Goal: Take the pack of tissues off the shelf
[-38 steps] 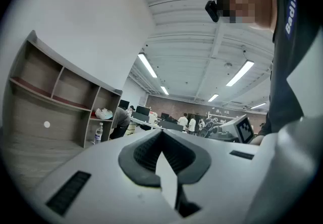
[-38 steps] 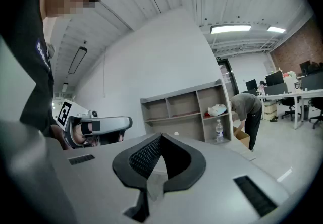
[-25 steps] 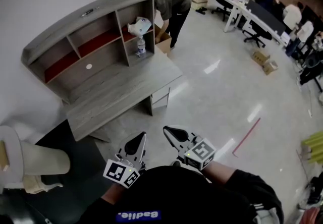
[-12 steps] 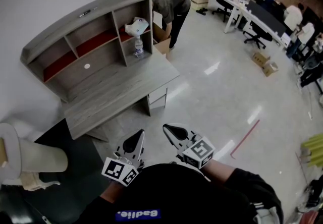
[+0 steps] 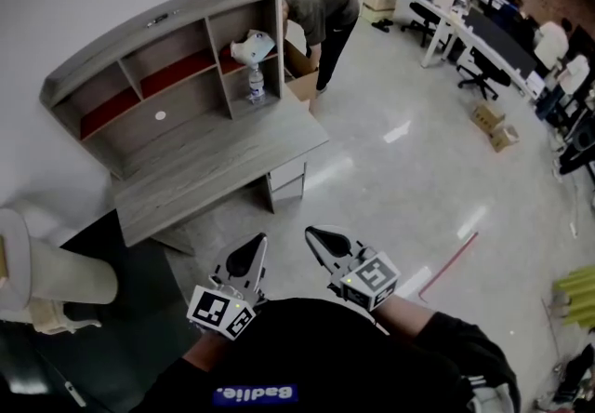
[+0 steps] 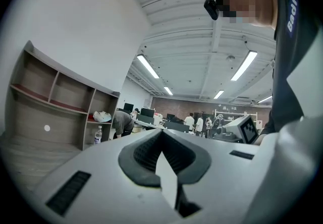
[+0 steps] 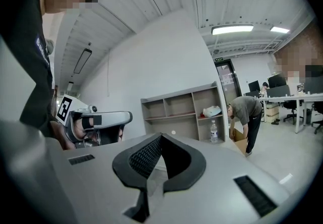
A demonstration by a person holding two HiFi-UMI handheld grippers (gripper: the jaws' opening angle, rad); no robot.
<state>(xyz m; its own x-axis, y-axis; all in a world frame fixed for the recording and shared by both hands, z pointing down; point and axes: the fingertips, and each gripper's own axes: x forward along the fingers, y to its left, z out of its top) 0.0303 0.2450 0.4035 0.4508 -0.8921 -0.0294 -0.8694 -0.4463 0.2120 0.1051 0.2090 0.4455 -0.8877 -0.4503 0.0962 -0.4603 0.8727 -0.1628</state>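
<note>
The white pack of tissues (image 5: pixel 251 46) lies in the right-hand compartment of the grey desk shelf (image 5: pixel 158 25), above a water bottle (image 5: pixel 255 86) that stands on the desktop. It also shows small in the left gripper view as the tissue pack (image 6: pixel 102 116) and in the right gripper view as the tissue pack (image 7: pixel 212 112). My left gripper (image 5: pixel 249 251) and right gripper (image 5: pixel 318 236) are held close to my body, far short of the desk. Both point towards it. The left gripper (image 6: pixel 161 133) is shut and empty. The right gripper (image 7: pixel 161 136) is shut with nothing in it.
A person (image 5: pixel 321 6) bends over a cardboard box (image 5: pixel 299 81) just right of the desk. The grey desk (image 5: pixel 214 169) has a drawer unit below. A pale chair (image 5: pixel 46 281) stands at the left. Office desks and chairs (image 5: pixel 465 20) fill the far right.
The whole view has shifted slightly as I step towards the desk. Both grippers stay shut and keep their pose in front of my body.
</note>
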